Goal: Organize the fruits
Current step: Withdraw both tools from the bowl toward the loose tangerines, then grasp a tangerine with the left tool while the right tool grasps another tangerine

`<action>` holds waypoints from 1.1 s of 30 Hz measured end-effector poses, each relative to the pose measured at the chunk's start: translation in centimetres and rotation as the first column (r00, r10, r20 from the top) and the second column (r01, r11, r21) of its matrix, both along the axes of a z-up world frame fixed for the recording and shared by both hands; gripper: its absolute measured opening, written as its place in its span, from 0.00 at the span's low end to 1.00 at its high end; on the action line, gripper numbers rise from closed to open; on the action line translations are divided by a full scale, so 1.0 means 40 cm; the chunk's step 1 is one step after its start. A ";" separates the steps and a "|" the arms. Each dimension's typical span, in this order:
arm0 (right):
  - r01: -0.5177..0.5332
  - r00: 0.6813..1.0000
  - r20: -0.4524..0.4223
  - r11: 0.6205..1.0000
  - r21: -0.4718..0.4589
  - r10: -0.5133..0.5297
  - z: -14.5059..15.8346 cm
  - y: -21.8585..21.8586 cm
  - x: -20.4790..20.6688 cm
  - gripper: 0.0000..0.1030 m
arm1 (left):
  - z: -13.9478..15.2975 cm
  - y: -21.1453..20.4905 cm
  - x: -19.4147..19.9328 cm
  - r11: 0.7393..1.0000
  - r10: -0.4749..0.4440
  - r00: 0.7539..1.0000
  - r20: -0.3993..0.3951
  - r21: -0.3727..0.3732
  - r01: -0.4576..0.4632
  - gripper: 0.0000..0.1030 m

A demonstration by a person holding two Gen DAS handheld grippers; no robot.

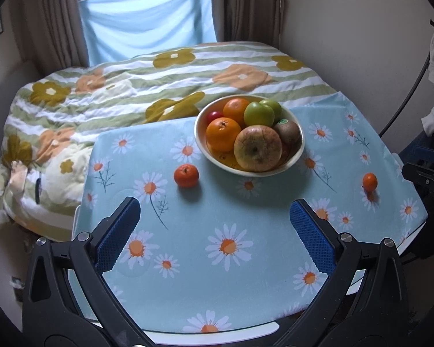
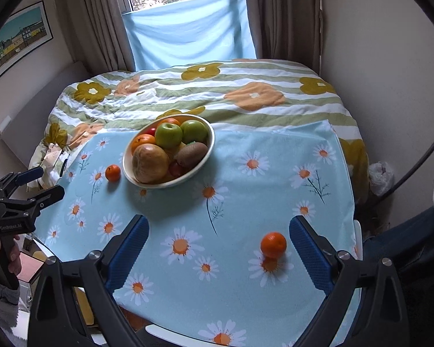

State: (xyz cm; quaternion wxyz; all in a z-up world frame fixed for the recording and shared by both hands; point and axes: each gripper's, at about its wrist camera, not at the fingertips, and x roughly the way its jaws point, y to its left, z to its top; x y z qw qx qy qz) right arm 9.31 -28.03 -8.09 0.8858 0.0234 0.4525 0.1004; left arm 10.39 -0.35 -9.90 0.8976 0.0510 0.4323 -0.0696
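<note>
A cream bowl (image 1: 298, 150) (image 2: 209, 147) stands at the table's far side, piled with oranges, green apples, a kiwi, a large russet apple and a small red fruit. Two mandarins lie loose on the daisy cloth. One mandarin (image 1: 186, 175) (image 2: 112, 172) lies left of the bowl. The other mandarin (image 1: 369, 182) (image 2: 273, 244) lies near the right edge, just inside my right gripper's right finger. My left gripper (image 1: 214, 217) is open above the cloth's near half with nothing between its fingers. Likewise open, my right gripper (image 2: 218, 232) holds nothing.
The table wears a light blue daisy cloth (image 1: 217, 248) (image 2: 246, 190). Behind it lies a bed with a flowered quilt (image 1: 130, 86) (image 2: 217, 92), then curtains and a window. The left gripper body (image 2: 17, 199), held by a hand, shows at the right wrist view's left edge.
</note>
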 end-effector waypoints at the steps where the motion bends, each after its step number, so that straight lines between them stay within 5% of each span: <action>1: 0.012 1.000 -0.006 1.000 0.004 -0.012 -0.013 -0.008 -0.007 0.94 | -0.014 0.005 0.006 1.000 -0.007 1.000 -0.007 0.010 0.007 1.00; 12: 0.167 0.980 -0.106 0.985 -0.044 -0.171 -0.178 -0.075 -0.016 0.94 | -0.162 0.064 0.139 0.988 -0.112 0.991 -0.067 0.104 0.118 1.00; 15: 0.195 0.974 -0.111 0.980 -0.044 -0.199 -0.204 -0.086 -0.007 0.94 | -0.201 0.070 0.180 0.982 -0.131 0.988 -0.080 0.123 0.140 0.94; 22: 0.241 0.961 -0.127 0.969 -0.052 -0.245 -0.247 -0.097 0.011 0.94 | -0.266 0.072 0.255 0.979 -0.164 0.980 -0.112 0.107 0.176 0.89; 24: 0.251 0.957 -0.136 0.967 -0.052 -0.256 -0.261 -0.099 0.014 0.94 | -0.276 0.068 0.272 0.980 -0.163 0.980 -0.117 0.097 0.175 0.77; 33: 0.265 0.950 -0.154 0.962 -0.063 -0.271 -0.290 -0.092 0.014 0.86 | -0.311 0.074 0.315 0.983 -0.168 0.975 -0.148 0.042 0.176 0.53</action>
